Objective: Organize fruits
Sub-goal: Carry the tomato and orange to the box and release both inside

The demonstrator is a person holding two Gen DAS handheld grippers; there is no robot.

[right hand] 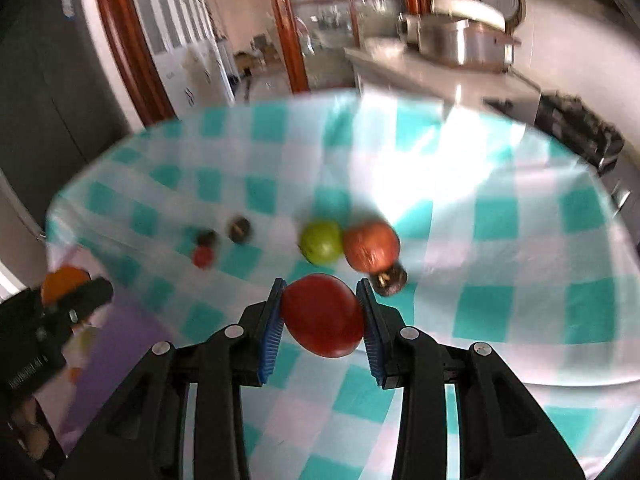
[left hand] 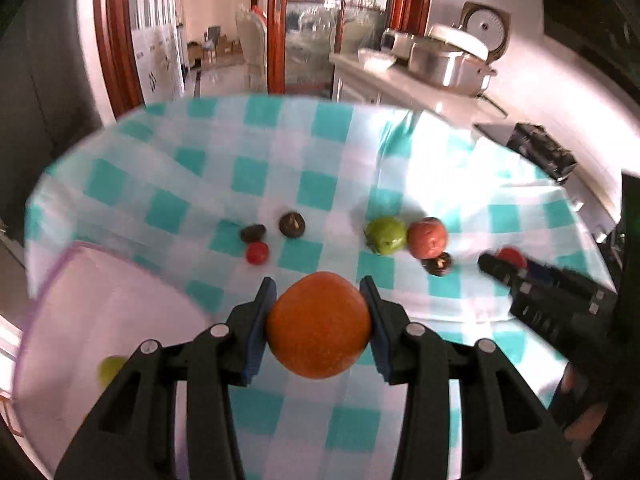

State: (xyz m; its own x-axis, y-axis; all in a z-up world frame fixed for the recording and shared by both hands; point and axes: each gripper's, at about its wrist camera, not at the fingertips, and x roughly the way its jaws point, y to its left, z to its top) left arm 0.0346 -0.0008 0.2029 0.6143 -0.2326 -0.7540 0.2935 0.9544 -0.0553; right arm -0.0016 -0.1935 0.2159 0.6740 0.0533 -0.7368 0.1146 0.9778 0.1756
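My left gripper is shut on an orange and holds it above the checked cloth, right of a pale tray with a purple rim. A small green fruit lies in the tray. My right gripper is shut on a red tomato. On the cloth lie a green apple, a reddish-orange fruit, a dark fruit, two more dark fruits and a small red fruit. The right gripper shows in the left wrist view.
The table wears a teal and white checked cloth with folds. A counter behind holds metal pots and a rice cooker. A black stove stands at the right. The left gripper with the orange shows in the right wrist view.
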